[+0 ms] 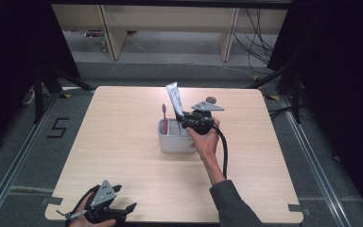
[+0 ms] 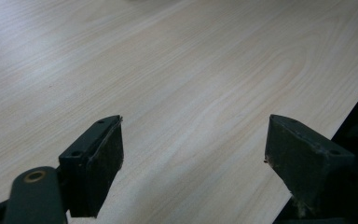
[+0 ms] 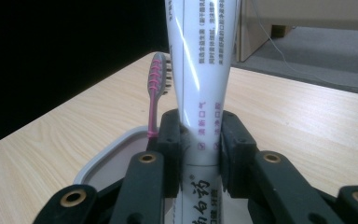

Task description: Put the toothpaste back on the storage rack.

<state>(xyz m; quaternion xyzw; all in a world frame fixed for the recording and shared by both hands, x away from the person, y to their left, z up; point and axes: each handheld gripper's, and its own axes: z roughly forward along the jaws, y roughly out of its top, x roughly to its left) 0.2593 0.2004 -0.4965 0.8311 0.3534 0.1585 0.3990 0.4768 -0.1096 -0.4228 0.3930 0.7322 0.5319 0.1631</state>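
Toothpaste tube [image 3: 200, 70] clamped upright in right tongs [image 3: 199, 140] (over holder [image 1: 172, 142]), left tongs [image 2: 193, 154] apart.

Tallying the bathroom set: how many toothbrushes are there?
1: a pink plastic toothbrush stands upright in the left side of the white rectangular holder. Others could be hidden inside.

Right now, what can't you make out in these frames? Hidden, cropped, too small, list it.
- Toothpaste tube: its top is cut off by the right gripper view's upper edge; its cap end is hidden behind the right gripper.
- Holder interior: blocked in the high view by its own wall and the person's hand.
- Toothbrush bristles: too small in the high view.
- Left gripper: partly cut off by the high view's bottom edge.
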